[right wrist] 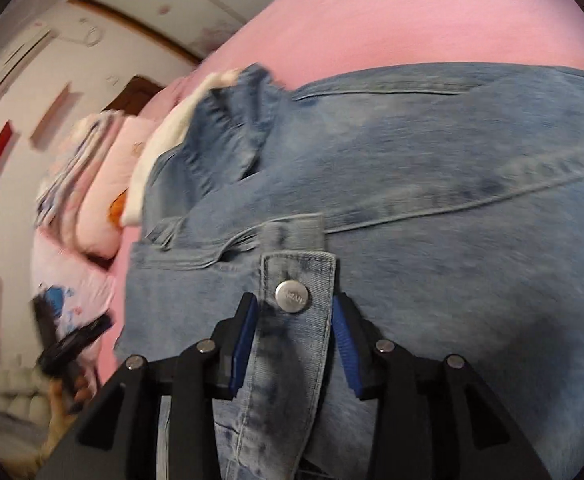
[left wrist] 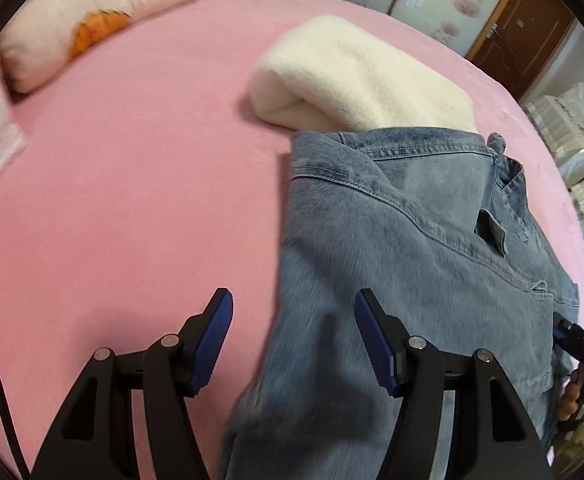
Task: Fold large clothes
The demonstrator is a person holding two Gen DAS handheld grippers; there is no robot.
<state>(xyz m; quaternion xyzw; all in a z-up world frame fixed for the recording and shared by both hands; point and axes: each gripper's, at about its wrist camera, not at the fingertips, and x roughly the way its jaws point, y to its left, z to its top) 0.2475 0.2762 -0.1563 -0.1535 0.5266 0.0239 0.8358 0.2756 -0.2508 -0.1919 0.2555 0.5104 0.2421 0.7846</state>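
Note:
A light blue denim jacket point(left wrist: 412, 240) lies spread on the pink bed point(left wrist: 132, 180). My left gripper point(left wrist: 294, 300) hovers open over the jacket's left edge, with nothing pinched between its blue pads. In the right wrist view the same jacket point(right wrist: 452, 160) fills the frame. My right gripper point(right wrist: 296, 300) is open, its pads on either side of a denim cuff tab point(right wrist: 292, 360) that carries a metal button point(right wrist: 291, 297). The pads do not squeeze the tab.
A folded cream blanket point(left wrist: 356, 76) sits just beyond the jacket's collar. A pale pink pillow point(left wrist: 92, 12) lies at the far left of the bed. Past the bed's right edge are white quilted bedding point(left wrist: 572, 132) and a brown door point(left wrist: 520, 28).

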